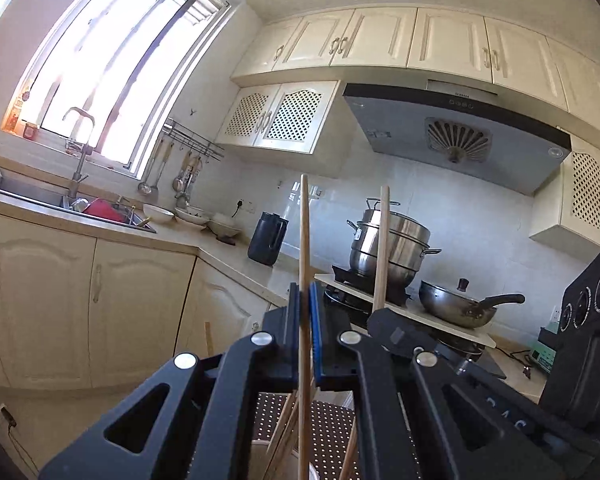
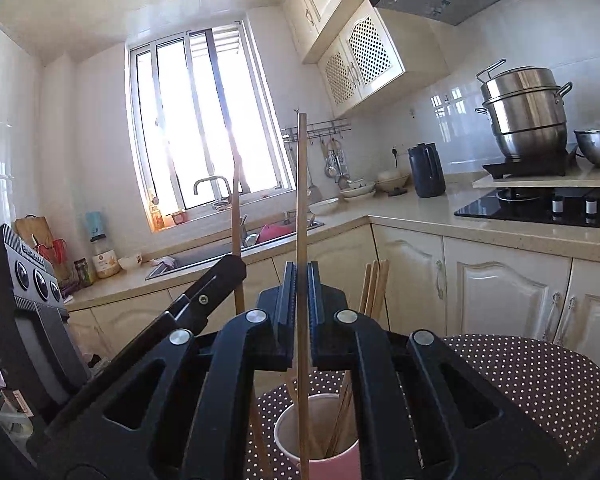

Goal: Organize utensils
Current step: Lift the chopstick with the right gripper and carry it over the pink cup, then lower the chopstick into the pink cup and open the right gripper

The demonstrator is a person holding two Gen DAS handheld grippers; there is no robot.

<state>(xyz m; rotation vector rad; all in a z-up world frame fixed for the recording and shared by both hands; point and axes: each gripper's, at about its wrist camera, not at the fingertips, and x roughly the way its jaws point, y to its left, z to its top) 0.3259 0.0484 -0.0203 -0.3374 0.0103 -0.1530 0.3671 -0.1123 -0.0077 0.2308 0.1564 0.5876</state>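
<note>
Above a round table (image 2: 540, 380) with a dotted brown cloth, we hold two grippers side by side, and each one is closed on one wooden chopstick that stands almost upright. Our left gripper (image 1: 305, 308) clamps its chopstick (image 1: 305, 232) between the blue pads, and the stick goes through the jaws, up above them and down below them. Our right gripper (image 2: 302, 292) clamps the second chopstick (image 2: 302, 200) in the same way.

Each view shows also the other gripper's stick: we see the second chopstick (image 1: 382, 248) at the right in the left wrist view, and the first chopstick (image 2: 236, 240) at the left in the right wrist view.

Only the right wrist view shows the pink cup (image 2: 320, 440) on the table, directly under the right gripper. The lower end of the held chopstick reaches down into this cup, but we cannot tell if it touches the bottom. More chopsticks (image 2: 374, 288) lean in the cup; we count about three tops behind the gripper, the exact number is not clear. The left wrist view shows only a little of the cup's rim.

Only the left wrist view shows the whole range hood (image 1: 460, 132). Both views show one steel steamer pot (image 2: 524, 112), one wok (image 1: 456, 304), one dark kettle (image 2: 426, 170) and one sink (image 2: 220, 256).
</note>
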